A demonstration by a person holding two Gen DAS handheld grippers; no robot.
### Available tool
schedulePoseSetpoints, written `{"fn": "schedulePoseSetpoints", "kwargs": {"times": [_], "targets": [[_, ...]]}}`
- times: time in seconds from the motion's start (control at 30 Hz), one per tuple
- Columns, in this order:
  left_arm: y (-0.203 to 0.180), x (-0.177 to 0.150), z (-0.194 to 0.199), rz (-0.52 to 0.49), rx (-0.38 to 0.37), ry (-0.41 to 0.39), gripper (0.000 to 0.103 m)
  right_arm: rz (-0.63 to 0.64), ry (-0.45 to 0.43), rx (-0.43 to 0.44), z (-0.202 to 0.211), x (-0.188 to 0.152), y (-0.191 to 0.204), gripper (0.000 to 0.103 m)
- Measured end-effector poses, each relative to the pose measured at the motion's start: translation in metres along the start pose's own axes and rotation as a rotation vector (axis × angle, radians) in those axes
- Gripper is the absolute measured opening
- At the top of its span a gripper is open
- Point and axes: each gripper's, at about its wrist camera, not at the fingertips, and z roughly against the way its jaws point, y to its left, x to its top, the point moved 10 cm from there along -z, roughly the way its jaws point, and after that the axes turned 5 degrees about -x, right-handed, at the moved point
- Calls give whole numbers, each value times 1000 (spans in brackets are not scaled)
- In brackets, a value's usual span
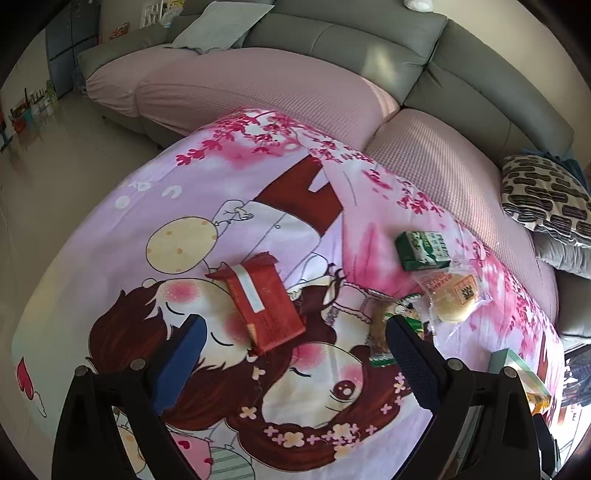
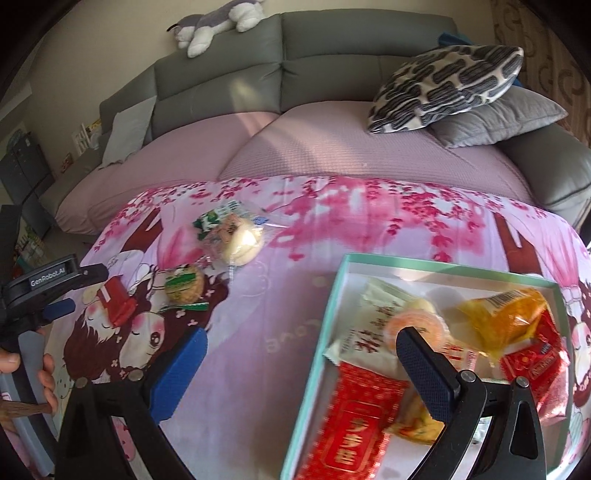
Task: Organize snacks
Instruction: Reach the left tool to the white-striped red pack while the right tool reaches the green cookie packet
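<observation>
A red snack packet (image 1: 260, 304) lies on the pink cartoon cloth just ahead of my open left gripper (image 1: 295, 326), between the lines of its fingers. To its right sit a round cookie pack (image 1: 384, 325), a pale bun in clear wrap (image 1: 452, 301) and a green carton (image 1: 421, 245). My right gripper (image 2: 301, 338) is open and empty, its right finger over the mint-rimmed box (image 2: 325, 317), which holds several wrapped snacks. The right wrist view also shows the red packet (image 2: 118, 301), the cookie pack (image 2: 184, 283), the bun (image 2: 242, 240) and the left gripper (image 2: 55, 295).
A grey sofa (image 2: 229, 74) with a pink cover runs behind the cloth. Patterned and grey cushions (image 2: 450, 85) lie at the right, a plush toy (image 2: 214, 22) on the backrest. A hand (image 2: 22, 365) holds the left gripper's handle. Floor (image 1: 55, 147) lies to the left.
</observation>
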Motion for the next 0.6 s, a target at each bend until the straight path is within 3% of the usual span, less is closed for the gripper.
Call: {"fn": "schedulePoseSetpoints", "kwargs": {"times": [0.6], "targets": [[31,4,-46,87,32,92,97,141,101,98,-78,7,107,103]]}}
